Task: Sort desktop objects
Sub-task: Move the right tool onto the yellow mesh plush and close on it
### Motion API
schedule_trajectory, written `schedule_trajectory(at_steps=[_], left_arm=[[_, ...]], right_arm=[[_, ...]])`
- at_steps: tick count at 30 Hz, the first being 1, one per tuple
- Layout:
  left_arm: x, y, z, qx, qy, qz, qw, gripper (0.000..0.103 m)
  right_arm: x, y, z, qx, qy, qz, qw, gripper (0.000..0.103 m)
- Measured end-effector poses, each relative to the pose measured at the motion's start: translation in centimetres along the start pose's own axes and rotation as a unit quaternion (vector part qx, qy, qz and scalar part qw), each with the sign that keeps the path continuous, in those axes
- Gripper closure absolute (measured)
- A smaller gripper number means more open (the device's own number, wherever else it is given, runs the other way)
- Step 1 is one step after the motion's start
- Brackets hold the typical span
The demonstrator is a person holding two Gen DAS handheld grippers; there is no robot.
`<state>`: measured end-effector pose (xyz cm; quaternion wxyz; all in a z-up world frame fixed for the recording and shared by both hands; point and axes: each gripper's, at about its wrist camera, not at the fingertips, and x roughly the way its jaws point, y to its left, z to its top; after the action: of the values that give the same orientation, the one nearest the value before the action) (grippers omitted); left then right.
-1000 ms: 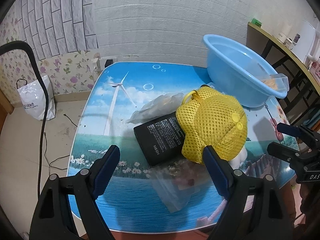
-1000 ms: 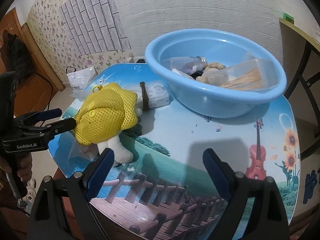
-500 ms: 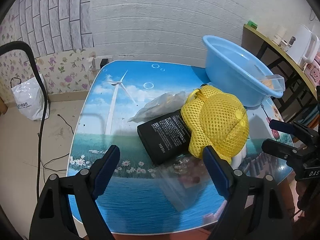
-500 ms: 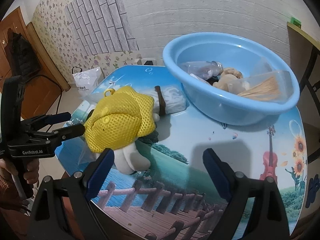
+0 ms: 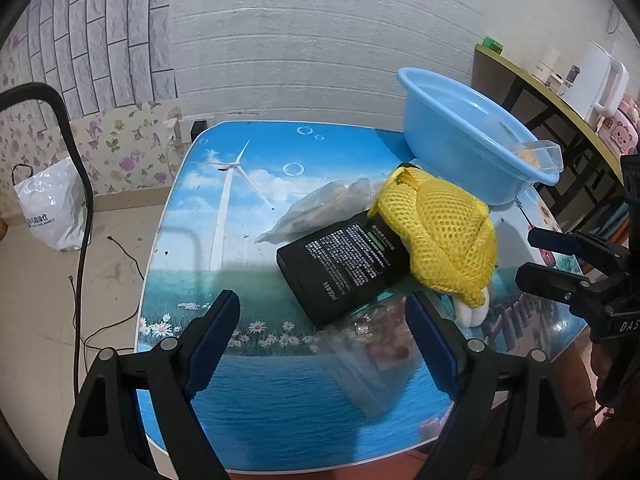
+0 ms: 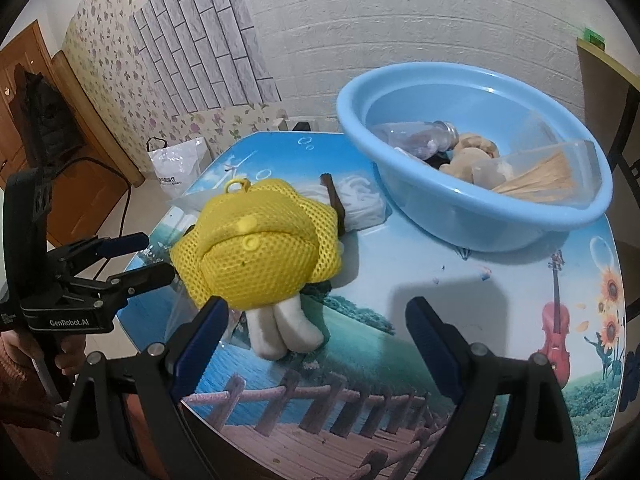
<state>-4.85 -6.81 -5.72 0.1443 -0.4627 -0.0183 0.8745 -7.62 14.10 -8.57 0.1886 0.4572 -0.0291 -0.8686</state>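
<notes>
Nearest me, my left hand-held gripper (image 5: 323, 322) hangs wide open and empty over the near edge of the desk (image 5: 248, 420), and my right hand-held gripper (image 6: 316, 326) is just as open, holding nothing. Between the left fingers lies a clear plastic bag (image 5: 372, 356), partly tucked under the black box (image 5: 346, 262). Just beyond, the yellow mesh pouch (image 6: 256, 254) rests on the box's right end, with white plush feet (image 6: 284, 332) poking out toward my right gripper. Behind it sit a crumpled clear bag (image 5: 320, 210) and a white bundle with a brown band (image 6: 356, 202). Farthest right stands the blue basin (image 6: 476, 222), already holding a bottle, a plush and a box of sticks. I judge the pouch is the next pick: I should close on its bulging middle, not the loose mesh, lift clear of the box, then carry it over the basin rim.
</notes>
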Motion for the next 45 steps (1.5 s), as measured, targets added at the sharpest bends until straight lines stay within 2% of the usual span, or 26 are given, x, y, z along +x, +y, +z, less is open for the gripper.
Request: schedule_trajectory(at_steps=[27, 45], left_arm=[[1.0, 1.3, -0.1, -0.009, -0.001, -0.022, 0.9997, 0.018], [1.6, 0.6, -0.1, -0.003, 0.004, -0.031, 0.9995, 0.018]], right_arm=[[0.6, 1.0, 0.3, -0.002, 0.0, 0.001, 1.0, 0.012], [0.6, 1.3, 0.6, -0.007, -0.015, 0.032, 0.999, 0.015]])
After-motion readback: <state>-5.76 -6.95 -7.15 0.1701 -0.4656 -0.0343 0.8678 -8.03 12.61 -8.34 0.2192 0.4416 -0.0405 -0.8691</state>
